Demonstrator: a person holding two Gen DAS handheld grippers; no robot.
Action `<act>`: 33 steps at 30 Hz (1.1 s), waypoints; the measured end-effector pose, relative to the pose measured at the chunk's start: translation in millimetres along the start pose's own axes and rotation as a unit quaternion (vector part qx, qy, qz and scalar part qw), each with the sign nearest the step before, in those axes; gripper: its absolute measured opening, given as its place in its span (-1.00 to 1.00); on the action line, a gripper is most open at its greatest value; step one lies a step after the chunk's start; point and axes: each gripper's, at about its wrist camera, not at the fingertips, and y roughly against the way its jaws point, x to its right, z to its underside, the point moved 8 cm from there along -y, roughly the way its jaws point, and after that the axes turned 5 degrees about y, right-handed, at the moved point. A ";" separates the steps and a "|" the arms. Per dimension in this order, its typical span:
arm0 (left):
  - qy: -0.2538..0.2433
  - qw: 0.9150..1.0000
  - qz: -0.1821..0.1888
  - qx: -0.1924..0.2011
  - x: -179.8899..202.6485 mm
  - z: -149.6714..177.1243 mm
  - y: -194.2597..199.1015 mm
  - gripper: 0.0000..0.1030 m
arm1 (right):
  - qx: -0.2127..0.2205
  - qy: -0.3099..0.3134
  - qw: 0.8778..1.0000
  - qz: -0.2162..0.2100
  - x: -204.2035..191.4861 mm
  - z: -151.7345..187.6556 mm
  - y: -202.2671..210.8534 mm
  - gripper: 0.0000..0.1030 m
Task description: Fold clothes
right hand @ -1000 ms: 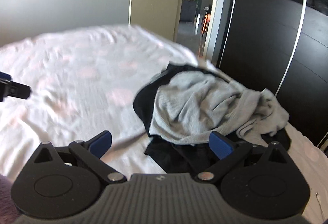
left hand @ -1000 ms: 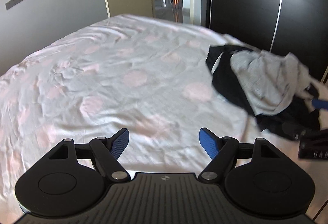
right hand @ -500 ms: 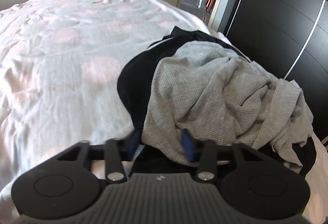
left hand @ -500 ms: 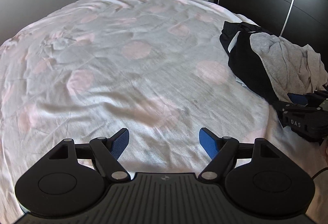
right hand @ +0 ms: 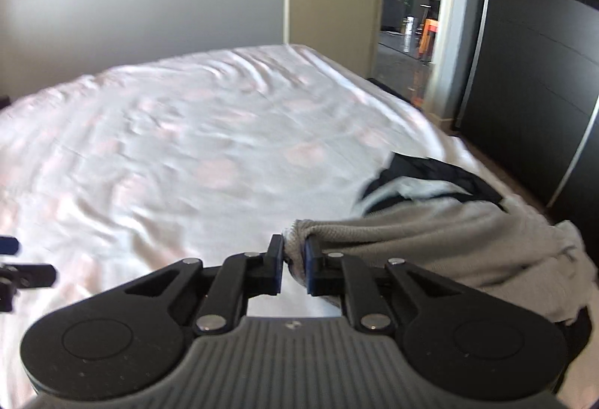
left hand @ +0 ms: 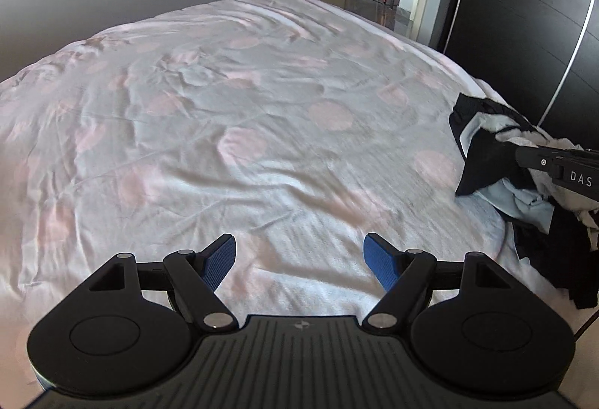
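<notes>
Right hand-held gripper (right hand: pixel 293 268) of mine was clamped on a bunched edge of the grey ribbed-knit top (right hand: pixel 441 240), its blue-padded fingers (right hand: pixel 310 268) pinching a thick wad of cloth. The left hand-held gripper (left hand: pixel 299 261) hung with its fingers spread wide and nothing between them, over bare sheet.

I judged the step in hand to be drawing that top clear of the heap so it could be spread flat. To do that well I needed a firm pinch on a single layer near a hem or shoulder, a slow steady pull so the soft knit did not stretch or drag its neighbours, and the free gripper taking a second corner.

Beyond the pinch the top trailed back, limp and creased, into the rumpled pile of black and pale blue clothes (left hand: pixel 498 162) by the right edge of the bed. The white sheet with faint pink dots (left hand: pixel 232 117) lay wrinkled, matte and soft, reaching to the far wall.
</notes>
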 end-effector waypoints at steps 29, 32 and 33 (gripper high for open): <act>0.337 0.906 -0.227 0.120 -361.8 125.9 246.9 0.45 | 0.076 0.140 0.868 -0.470 -520.8 -51.4 192.8 -0.76; 0.343 0.899 -0.235 0.139 -369.8 125.8 261.4 0.45 | 0.101 0.145 0.862 -0.476 -534.3 -61.1 211.8 -0.76; 0.340 0.900 -0.234 0.141 -368.7 125.4 262.1 0.45 | 0.108 0.147 0.862 -0.473 -535.3 -62.4 214.6 -0.76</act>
